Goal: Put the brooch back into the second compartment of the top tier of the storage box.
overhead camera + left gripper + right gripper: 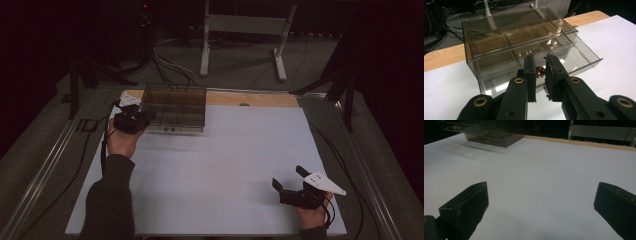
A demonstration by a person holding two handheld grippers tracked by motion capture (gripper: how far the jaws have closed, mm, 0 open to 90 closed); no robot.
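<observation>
1. Nearest the lens in the left gripper view, the left gripper (540, 71) is reaching in with its two black jaws drawn close on either side of a small brass knob (540, 71); they are flanking it narrowly, and I cannot tell whether they are already pinching it.
2. The knob is sitting on the front of the lower drawer (564, 62) of a smoked clear plastic organiser (519, 32), and that drawer is standing part-way out of its shell.
3. In the high view, the organiser (175, 109) is resting at about eleven o'clock on the white table (225, 170), just beside the left gripper (132, 120).
4. Judging by its thin see-through walls, the organiser is probably light, stiff and somewhat brittle, and the glossy plastic is likely slippery; the knob is the sensible place to grip, squarely from both sides.
5. A hard tug is likely to drag the whole light box along the table, so a straight, gentle pull seems wise.
6. Farther out, at about five o'clock, the right gripper (290, 179) is waiting over bare table with its jaws spread wide, holding nothing, well apart from the organiser.
</observation>
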